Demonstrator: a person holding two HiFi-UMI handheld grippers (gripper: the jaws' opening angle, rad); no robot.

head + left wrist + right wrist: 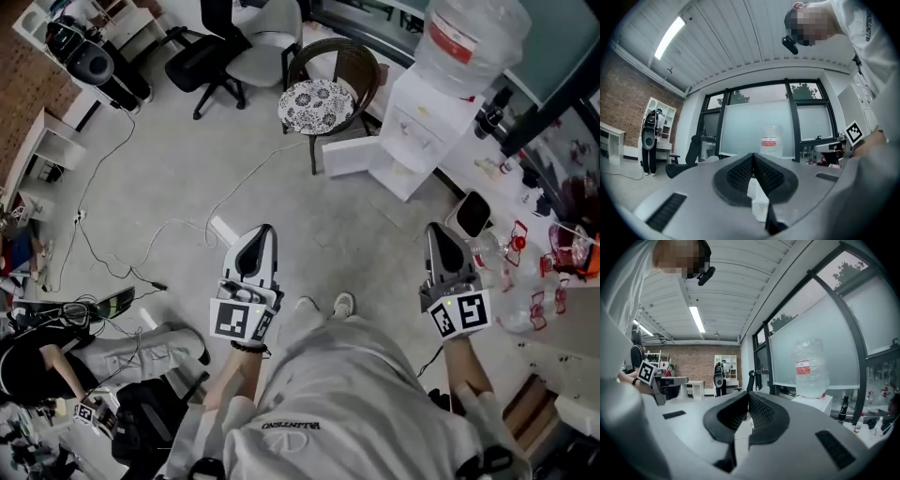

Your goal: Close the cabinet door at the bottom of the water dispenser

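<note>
The white water dispenser (422, 127) stands on the floor at the upper right of the head view, with a large clear bottle (469, 37) on top. Its bottom cabinet door (349, 157) hangs open, swung out to the left. My left gripper (262, 234) and right gripper (437, 232) are both shut and empty, held level and some way short of the dispenser. In the left gripper view the bottle (769, 137) shows far off above the shut jaws of my left gripper (753, 161). In the right gripper view the bottle (810, 366) rises to the right of my right gripper (749, 398).
A dark chair with a patterned cushion (319, 103) stands just left of the open door. Office chairs (248, 47) are behind it. Cables (141, 253) trail across the floor at left. A small bin (472, 214) and a plastic bottle (492, 253) sit right of the dispenser.
</note>
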